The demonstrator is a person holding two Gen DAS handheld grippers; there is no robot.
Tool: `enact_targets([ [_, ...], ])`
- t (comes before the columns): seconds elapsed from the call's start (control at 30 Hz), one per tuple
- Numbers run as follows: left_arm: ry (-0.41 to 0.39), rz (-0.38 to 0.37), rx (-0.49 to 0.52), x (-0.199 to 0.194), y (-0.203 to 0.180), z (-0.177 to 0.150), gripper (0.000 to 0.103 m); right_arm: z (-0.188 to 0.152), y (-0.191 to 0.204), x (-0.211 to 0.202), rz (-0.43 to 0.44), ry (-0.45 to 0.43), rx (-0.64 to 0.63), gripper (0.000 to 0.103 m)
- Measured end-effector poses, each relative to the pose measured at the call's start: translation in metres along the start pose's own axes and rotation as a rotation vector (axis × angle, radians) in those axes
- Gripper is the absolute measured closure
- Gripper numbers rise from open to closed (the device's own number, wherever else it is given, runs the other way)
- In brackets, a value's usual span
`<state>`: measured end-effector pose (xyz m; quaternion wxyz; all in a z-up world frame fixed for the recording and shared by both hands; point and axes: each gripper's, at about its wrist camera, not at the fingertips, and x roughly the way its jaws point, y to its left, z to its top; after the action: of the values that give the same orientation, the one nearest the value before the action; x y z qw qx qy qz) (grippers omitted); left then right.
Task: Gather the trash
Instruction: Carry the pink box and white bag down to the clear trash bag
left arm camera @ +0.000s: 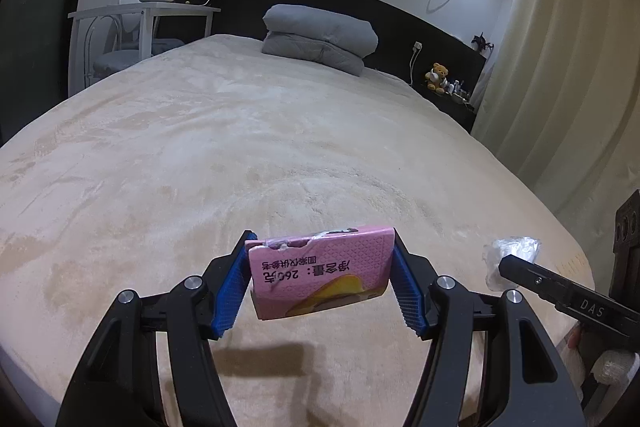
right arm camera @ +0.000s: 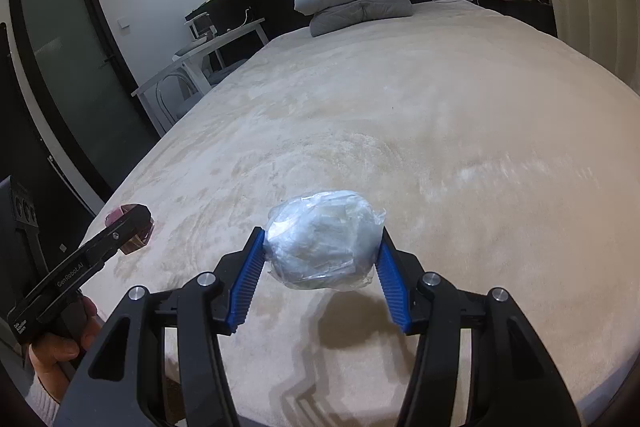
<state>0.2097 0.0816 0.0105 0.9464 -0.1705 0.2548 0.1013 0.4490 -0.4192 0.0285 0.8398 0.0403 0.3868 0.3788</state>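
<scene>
My left gripper (left arm camera: 322, 239) is shut on a pink carton (left arm camera: 320, 273) with a torn top edge, held above the beige bed (left arm camera: 240, 147). Both blue pads press its sides. My right gripper (right arm camera: 322, 235) is shut on a crumpled clear plastic wad (right arm camera: 322, 239), also lifted off the bed with its shadow below. In the left wrist view the plastic wad (left arm camera: 510, 255) and the right gripper's black body show at the right edge. In the right wrist view the left gripper's body hides most of the pink carton (right arm camera: 116, 217) at the left.
A folded grey duvet (left arm camera: 320, 37) lies at the head of the bed by a black headboard. A white side table (left arm camera: 144, 13) with a kettle stands left of the bed. A teddy bear (left arm camera: 437, 77) sits on a dark shelf by the curtains (left arm camera: 560, 67). A dark door (right arm camera: 68, 47) is at the left.
</scene>
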Motion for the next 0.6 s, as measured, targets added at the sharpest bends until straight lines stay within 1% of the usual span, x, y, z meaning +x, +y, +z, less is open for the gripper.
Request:
enact_targets([
  [0.23, -0.017, -0.006, 0.034, -0.039, -0.006, -0.03, 0.041, -0.03, 0.005, -0.033, -0.003, -0.021, -0.016, 0.049],
  [0.37, -0.031, -0.005, 0.055, -0.063, -0.008, -0.046, 0.041, -0.053, 0.006, -0.051, -0.008, -0.022, -0.008, 0.049],
  [0.6, -0.054, -0.013, 0.089, -0.096, -0.013, -0.067, 0.041, -0.088, 0.021, -0.078, 0.006, -0.025, -0.021, 0.048],
])
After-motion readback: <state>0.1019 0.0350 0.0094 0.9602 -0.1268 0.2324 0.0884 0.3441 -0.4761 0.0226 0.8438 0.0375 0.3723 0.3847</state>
